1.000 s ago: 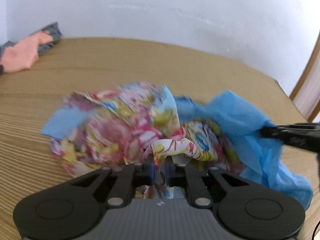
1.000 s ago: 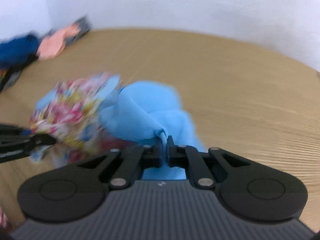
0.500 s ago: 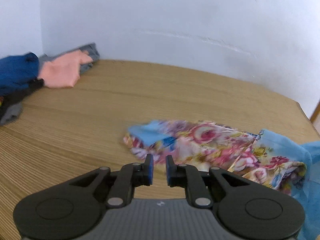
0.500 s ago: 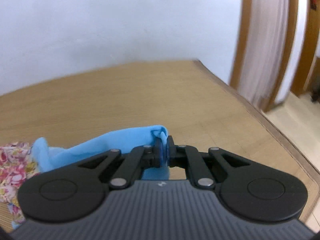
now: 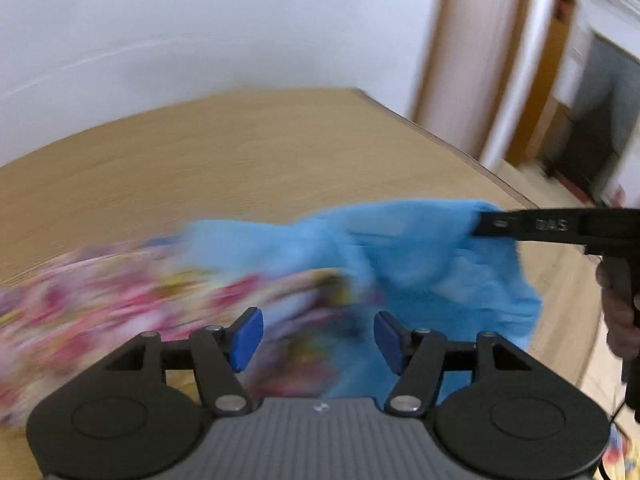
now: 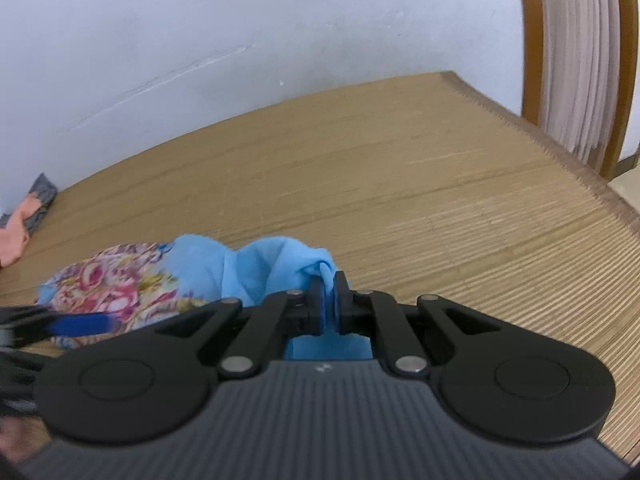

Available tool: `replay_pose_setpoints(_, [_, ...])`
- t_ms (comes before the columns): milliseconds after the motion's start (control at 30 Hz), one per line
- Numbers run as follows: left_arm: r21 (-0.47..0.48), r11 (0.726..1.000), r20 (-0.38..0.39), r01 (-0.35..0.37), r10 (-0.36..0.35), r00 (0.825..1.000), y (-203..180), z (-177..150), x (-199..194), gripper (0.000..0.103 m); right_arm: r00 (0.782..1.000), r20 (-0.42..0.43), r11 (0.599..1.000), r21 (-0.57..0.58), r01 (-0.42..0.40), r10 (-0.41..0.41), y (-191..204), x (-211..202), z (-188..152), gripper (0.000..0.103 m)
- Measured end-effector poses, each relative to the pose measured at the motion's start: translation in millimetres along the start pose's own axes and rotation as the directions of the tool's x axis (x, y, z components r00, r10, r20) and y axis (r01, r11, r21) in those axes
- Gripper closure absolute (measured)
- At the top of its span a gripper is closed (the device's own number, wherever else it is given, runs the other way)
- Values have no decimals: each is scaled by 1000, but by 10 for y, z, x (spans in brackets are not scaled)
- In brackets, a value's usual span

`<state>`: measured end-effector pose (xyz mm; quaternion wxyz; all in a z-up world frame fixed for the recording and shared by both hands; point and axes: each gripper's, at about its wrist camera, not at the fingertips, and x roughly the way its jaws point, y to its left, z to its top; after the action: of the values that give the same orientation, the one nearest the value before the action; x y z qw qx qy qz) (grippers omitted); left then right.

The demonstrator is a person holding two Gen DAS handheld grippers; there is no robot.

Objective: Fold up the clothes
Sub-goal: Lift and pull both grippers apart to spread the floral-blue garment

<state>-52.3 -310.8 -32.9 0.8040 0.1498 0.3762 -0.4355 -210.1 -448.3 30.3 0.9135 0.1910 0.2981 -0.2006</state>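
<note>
A garment with a flowered side and a plain blue side [image 5: 400,248] [image 6: 224,268] lies bunched on the wooden table [image 6: 400,184]. In the right wrist view my right gripper [image 6: 329,300] is shut on a blue fold of it, lifted a little off the table. The same gripper [image 5: 478,224] reaches in from the right of the left wrist view, pinching the blue edge. My left gripper [image 5: 316,338] hovers over the blurred flowered part, its jaws opening, blue pads wide apart and pressing on nothing. One left finger [image 6: 80,326] shows blurred at the left of the right wrist view.
A grey cloth with a pink piece [image 6: 28,216] lies at the table's far left by the white wall. The table's right edge [image 6: 560,140] runs beside a wood-framed doorway [image 6: 576,60]. A hand [image 5: 618,312] holds the right gripper's handle.
My left gripper let go of the flowered cloth, swung right towards the blue part and spread its jaws. My right gripper pulled the blue fold to the right, stretching the garment out.
</note>
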Motion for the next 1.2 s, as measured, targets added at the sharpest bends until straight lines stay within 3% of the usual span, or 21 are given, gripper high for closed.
replay_pose_setpoints(167, [51, 999, -103, -11, 16, 995, -362, 17, 577, 40, 999, -6, 999, 5, -35, 36, -95, -52, -65, 96])
replay_pose_setpoints(233, [55, 998, -125, -34, 41, 991, -389, 9, 695, 56, 999, -12, 999, 0, -41, 41, -148, -35, -50, 96])
replay_pose_setpoints(267, [76, 995, -112, -58, 66, 991, -400, 19, 682, 98, 999, -14, 999, -2, -37, 37, -169, -20, -39, 96])
replay_pose_setpoints(367, [23, 997, -70, -78, 80, 994, -235, 105, 424, 102, 1000, -7, 1000, 13, -13, 13, -232, -19, -2, 97])
replay_pose_setpoints(467, [-44, 976, 12, -212, 213, 977, 125, 186, -106, 102, 999, 24, 999, 50, 21, -22, -333, -16, 92, 97])
replay_pose_setpoints(533, [-117, 937, 34, -330, 336, 941, 470, 163, -500, 102, 998, 49, 996, 80, 44, -48, -408, -16, 178, 97])
replay_pose_setpoints(600, [-192, 872, 37, -450, 465, 884, 835, 115, -886, 102, 994, 77, 991, 110, 73, -81, -490, -29, 260, 97])
replay_pose_setpoints(733, [-346, 688, -32, -638, 671, 741, 1465, -259, -1634, 102, 983, 81, 976, 163, 147, -162, -650, -43, 343, 97])
replay_pose_setpoints(867, [-451, 512, -152, -731, 763, 629, 1855, -730, -2091, 102, 973, 34, 970, 99, 223, -227, -684, 28, 314, 95])
replay_pose_setpoints(967, [-504, 436, -223, -745, 768, 601, 1989, -1024, -2265, 101, 977, 1, 975, 75, 211, -212, -574, 95, 305, 93])
replay_pose_setpoints(1000, [-510, 429, -235, -746, 765, 600, 2002, -1058, -2267, 101, 983, 7, 982, 55, 182, -183, -473, 99, 298, 92])
replay_pose_setpoints(1033, [-515, 421, -246, -747, 762, 599, 2015, -1093, -2270, 101, 989, 14, 989, 24, 146, -147, -346, 104, 286, 84])
replay_pose_setpoints(1133, [-509, 426, -253, -748, 756, 603, 1951, -1138, -2235, 101, 1000, 1, 994, -108, 3, -2, 177, 159, 152, 50])
replay_pose_setpoints(1200, [-506, 441, -249, -741, 748, 615, 1932, -1171, -2184, 101, 993, -45, 971, -207, -119, 112, 573, 232, 1, 43])
